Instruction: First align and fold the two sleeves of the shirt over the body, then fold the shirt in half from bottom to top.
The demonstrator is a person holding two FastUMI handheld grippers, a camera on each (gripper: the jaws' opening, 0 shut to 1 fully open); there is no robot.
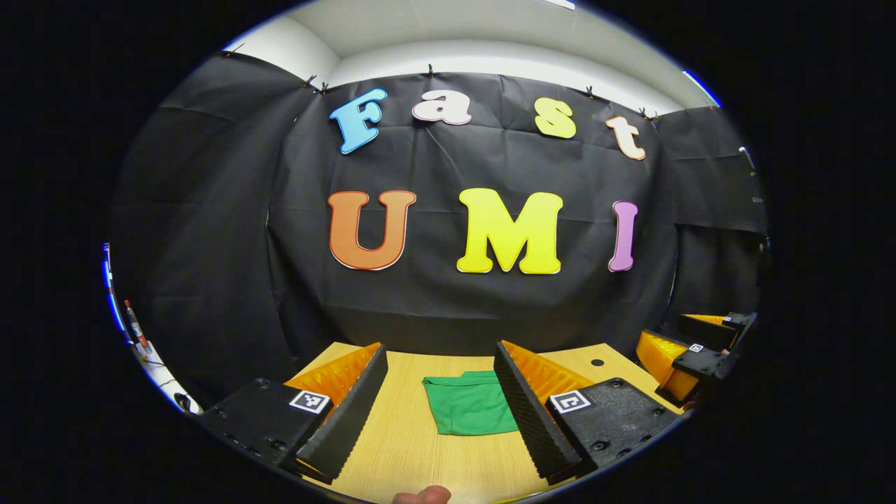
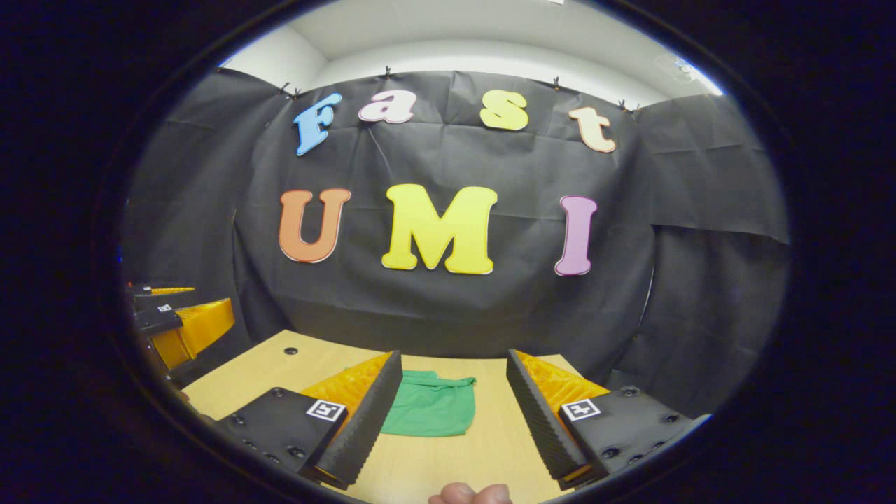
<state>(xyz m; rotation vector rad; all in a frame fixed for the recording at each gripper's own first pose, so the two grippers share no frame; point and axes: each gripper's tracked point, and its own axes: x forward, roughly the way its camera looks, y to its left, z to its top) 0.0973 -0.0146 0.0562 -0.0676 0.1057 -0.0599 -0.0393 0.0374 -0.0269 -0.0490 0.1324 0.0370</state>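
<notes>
A green shirt [image 1: 470, 406] lies folded into a compact, roughly square bundle on the wooden tabletop [image 1: 413, 448], toward the far side near the black cloth wall. In the left gripper view the left gripper [image 1: 441, 406] hangs above the tabletop with its two fingers spread wide and nothing between them; its right-hand finger [image 1: 525, 413] covers the shirt's right edge, so that side cannot be traced. The sleeves cannot be made out separately; only a slight ridge shows along the bundle's far edge.

In the right gripper view the right gripper [image 2: 451, 413] is likewise held apart and empty above the tabletop, and its left-hand finger [image 2: 364, 420] hides the left part of the shirt [image 2: 434, 409]. A small bump of fabric stands at the far right corner of the bundle.

Each view catches the other gripper at its margin, cut off by the edge and too squeezed to judge its fingers. A fingertip [image 1: 422, 495] shows at the bottom edge of the left gripper view, and part of a hand [image 2: 470, 494] at the bottom edge of the right gripper view. A small dark round hole [image 1: 597, 362] sits in the tabletop.
</notes>
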